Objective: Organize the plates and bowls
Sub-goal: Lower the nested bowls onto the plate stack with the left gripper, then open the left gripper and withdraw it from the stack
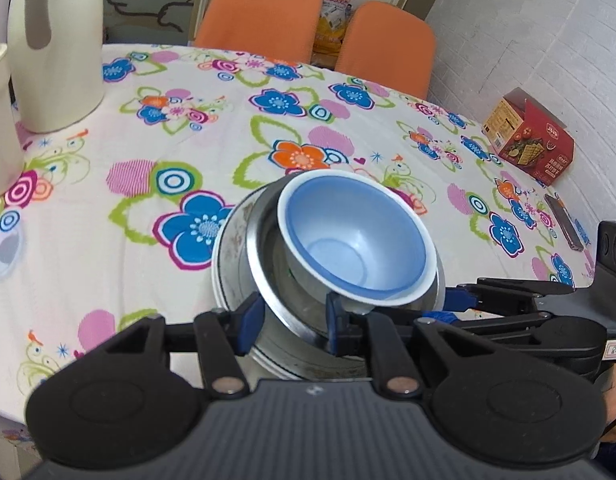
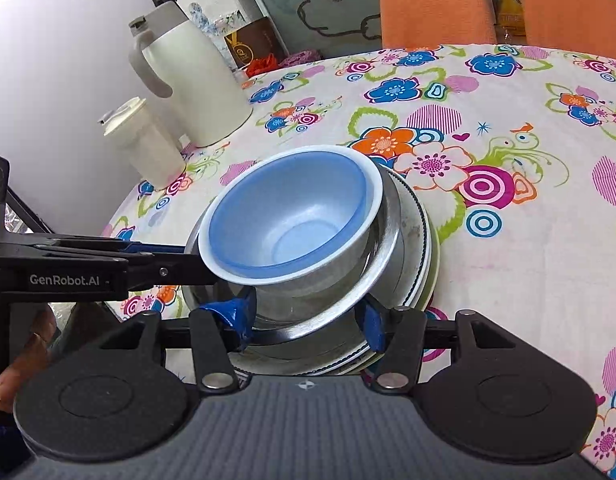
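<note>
While my left gripper (image 1: 294,326) pinches the near rim of the metal bowl (image 1: 268,264), a blue bowl (image 1: 353,240) sits tilted inside it, all stacked on plates (image 1: 224,252) on the flowered tablecloth (image 1: 148,140). Further right, my right gripper (image 2: 306,322) straddles the metal bowl's rim; I cannot tell whether it grips. A red box (image 1: 527,136) lies far right.
</note>
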`<state>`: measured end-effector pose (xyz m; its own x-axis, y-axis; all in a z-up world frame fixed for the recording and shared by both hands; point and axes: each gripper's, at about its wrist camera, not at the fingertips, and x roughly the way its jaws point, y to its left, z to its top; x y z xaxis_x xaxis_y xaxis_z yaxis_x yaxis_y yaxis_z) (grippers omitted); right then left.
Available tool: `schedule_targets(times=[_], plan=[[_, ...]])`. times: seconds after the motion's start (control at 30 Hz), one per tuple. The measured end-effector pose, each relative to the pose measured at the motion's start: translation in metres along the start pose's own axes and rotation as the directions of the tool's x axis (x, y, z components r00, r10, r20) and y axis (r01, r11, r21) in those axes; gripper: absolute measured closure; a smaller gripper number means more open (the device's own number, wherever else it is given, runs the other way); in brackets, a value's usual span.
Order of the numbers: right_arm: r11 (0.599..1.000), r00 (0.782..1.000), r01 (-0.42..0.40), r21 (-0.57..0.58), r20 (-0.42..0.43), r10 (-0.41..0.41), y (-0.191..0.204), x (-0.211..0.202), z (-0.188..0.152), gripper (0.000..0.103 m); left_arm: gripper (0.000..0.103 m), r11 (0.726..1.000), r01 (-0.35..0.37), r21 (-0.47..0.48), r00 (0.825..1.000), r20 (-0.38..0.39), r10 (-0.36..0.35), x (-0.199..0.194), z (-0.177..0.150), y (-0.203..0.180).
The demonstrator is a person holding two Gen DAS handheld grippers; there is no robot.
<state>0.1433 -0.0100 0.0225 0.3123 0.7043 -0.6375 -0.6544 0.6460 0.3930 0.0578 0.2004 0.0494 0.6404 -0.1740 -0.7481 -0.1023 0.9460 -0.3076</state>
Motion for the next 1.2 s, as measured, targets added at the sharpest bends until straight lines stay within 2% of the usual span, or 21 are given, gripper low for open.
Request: schedule_targets(times=[0.03, 0.1, 0.23, 0.37, 0.5, 0.53, 0.57, 0.67, 0.77, 0.9, 1.0, 1.2], plan=[[1.0, 1.0, 0.005, -0.004, -0.008, -0.005, 0.002, -0.001, -0.001, 0.062, 0.077, 1.0, -0.006, -0.012, 1.0, -0.006, 0.006, 0.002, -0.001, 0.003], [0.999, 0.999, 0.029, -0.025, -0.022, -0.03, 0.006, -0.002, 0.001, 0.062, 0.053, 1.0, 0.009, -0.026, 1.0, 0.015, -0.009, -0.001, -0.002, 0.007], [0.999, 0.998, 0.043, -0.033, -0.037, -0.044, 0.009, -0.005, 0.005, 0.062, 0.05, 0.999, -0.032, -0.015, 0.997, 0.063, 0.033, -0.012, 0.001, 0.006], [0.997, 0.997, 0.066, -0.04, -0.031, -0.067, 0.01, -0.016, 0.008, 0.062, 0.042, 0.999, -0.03, -0.025, 0.995, 0.096, 0.032, -0.023, 0.006, 0.008], [0.995, 0.996, 0.089, -0.047, -0.029, -0.09, 0.006, -0.034, 0.003, 0.062, 0.039, 1.0, -0.024, -0.02, 0.989, 0.142, 0.026, -0.034, 0.012, 0.004], [0.995, 0.996, 0.089, -0.04, -0.017, -0.089, 0.004, -0.04, 0.002, 0.062, 0.027, 1.0, -0.023, -0.019, 0.988, 0.154, 0.026, -0.036, 0.013, 0.001], [0.996, 0.996, 0.087, -0.029, 0.002, -0.087, 0.001, -0.048, 0.001, 0.062, 0.023, 1.0, -0.019, -0.014, 0.985, 0.171, 0.021, -0.038, 0.014, -0.002], [0.993, 0.991, 0.115, -0.001, 0.071, -0.114, -0.009, -0.067, -0.002, 0.061, 0.023, 1.0, -0.021, 0.013, 0.982, 0.19, 0.018, -0.04, 0.017, -0.016], [0.985, 0.974, 0.169, 0.04, 0.144, -0.173, -0.023, -0.076, -0.001, 0.06, 0.022, 0.999, -0.025, 0.034, 0.981, 0.195, 0.018, -0.037, 0.02, -0.036], [0.951, 0.93, 0.272, 0.146, 0.213, -0.299, -0.044, -0.081, -0.003, 0.06, 0.018, 0.999, -0.02, 0.049, 0.98, 0.198, 0.01, -0.027, 0.023, -0.066], [0.93, 0.907, 0.289, 0.229, 0.246, -0.342, -0.06, -0.084, -0.012, 0.059, 0.017, 0.998, -0.005, 0.064, 0.98, 0.199, -0.008, -0.019, 0.021, -0.086], [0.874, 0.861, 0.354, 0.333, 0.247, -0.443, -0.076, -0.093, -0.036, 0.059, 0.016, 0.993, -0.05, 0.11, 0.98, 0.198, 0.027, -0.01, 0.003, -0.116]])
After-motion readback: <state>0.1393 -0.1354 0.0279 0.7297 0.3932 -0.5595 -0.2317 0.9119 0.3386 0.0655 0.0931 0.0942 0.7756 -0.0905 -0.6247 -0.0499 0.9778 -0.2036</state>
